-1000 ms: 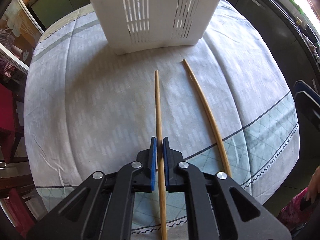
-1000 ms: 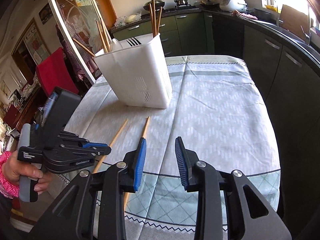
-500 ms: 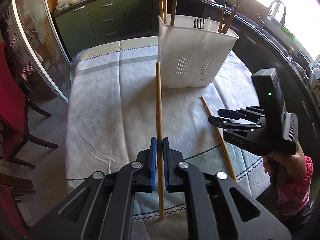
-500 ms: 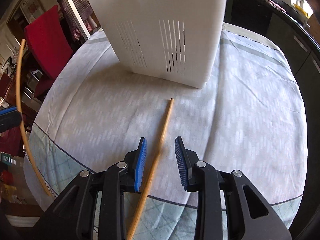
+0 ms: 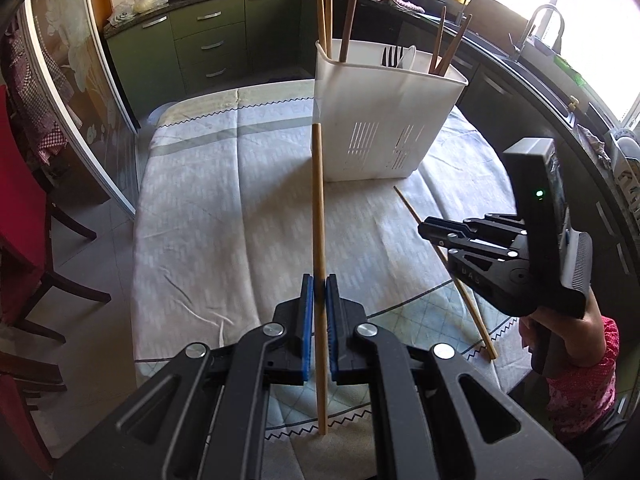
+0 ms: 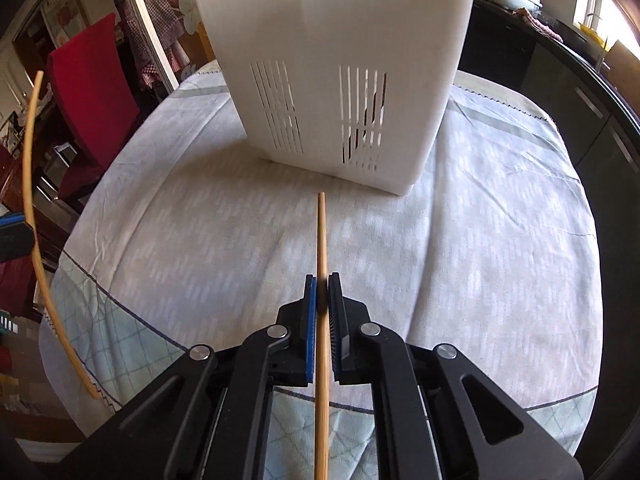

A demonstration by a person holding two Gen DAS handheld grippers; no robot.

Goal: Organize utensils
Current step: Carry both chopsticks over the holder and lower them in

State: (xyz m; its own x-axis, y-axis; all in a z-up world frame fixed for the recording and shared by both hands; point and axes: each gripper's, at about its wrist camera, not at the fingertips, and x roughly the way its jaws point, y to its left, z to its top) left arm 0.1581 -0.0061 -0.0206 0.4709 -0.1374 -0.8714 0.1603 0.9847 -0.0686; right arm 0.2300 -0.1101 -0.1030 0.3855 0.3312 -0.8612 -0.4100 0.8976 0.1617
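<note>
My left gripper [image 5: 316, 284] is shut on a wooden chopstick [image 5: 318, 208] and holds it above the table, pointing at the white slotted utensil holder [image 5: 384, 120]. The holder has chopsticks and forks in it. My right gripper [image 6: 322, 280] is shut on a second chopstick [image 6: 321, 240], which lies low over the tablecloth and points at the holder [image 6: 332, 64]. In the left wrist view the right gripper [image 5: 424, 228] sits at the right on that chopstick [image 5: 468, 296]. The left-held chopstick [image 6: 30, 184] shows at the left edge of the right wrist view.
The table is covered with a pale patterned cloth [image 5: 224, 216]. Red chairs [image 6: 92, 92] stand at its left. Dark green kitchen cabinets [image 5: 208, 44] and a counter with a sink [image 5: 536, 40] run behind and to the right.
My left gripper has lifted its chopstick off the table and drawn back. My right gripper has come down over the second chopstick and shut on it.
</note>
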